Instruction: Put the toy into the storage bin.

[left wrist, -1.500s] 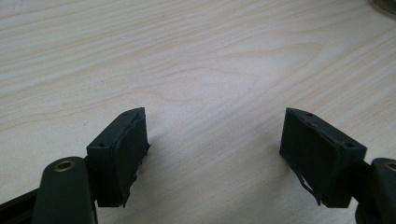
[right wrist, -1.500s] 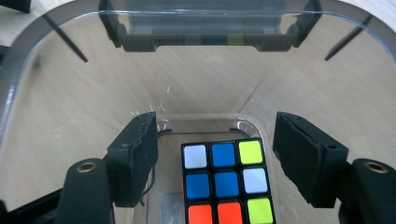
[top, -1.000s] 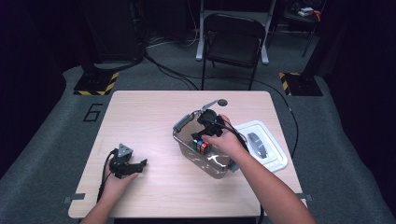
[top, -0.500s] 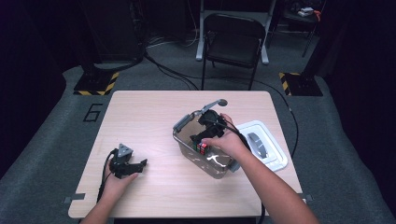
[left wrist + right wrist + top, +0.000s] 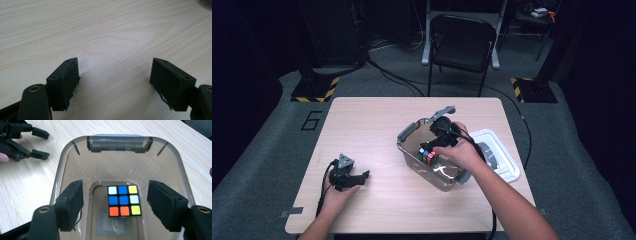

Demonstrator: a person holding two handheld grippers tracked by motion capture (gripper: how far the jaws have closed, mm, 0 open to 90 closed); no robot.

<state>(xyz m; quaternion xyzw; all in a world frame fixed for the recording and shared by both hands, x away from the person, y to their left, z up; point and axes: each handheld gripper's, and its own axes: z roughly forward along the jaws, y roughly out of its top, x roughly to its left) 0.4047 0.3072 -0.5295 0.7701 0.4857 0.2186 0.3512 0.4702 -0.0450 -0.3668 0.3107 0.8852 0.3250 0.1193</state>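
Hovering over the clear box (image 5: 120, 165), the right gripper (image 5: 115, 205) has just been closing, fingers (image 5: 71, 203) released; the cube (image 5: 123, 201) sits below them, so lifting straight up clears the rim.

The left gripper (image 5: 115, 82) rests released on the worktop (image 5: 105, 32).

Glossy clear plastic bin (image 5: 75, 170), matt pale wood-grain table (image 5: 100, 30).

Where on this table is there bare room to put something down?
The far left of the table, beyond the left gripper, is bare wood, as is the stretch between that gripper and the clear bin. The right side is crowded: bin, right gripper above it, and the white lid at the edge.
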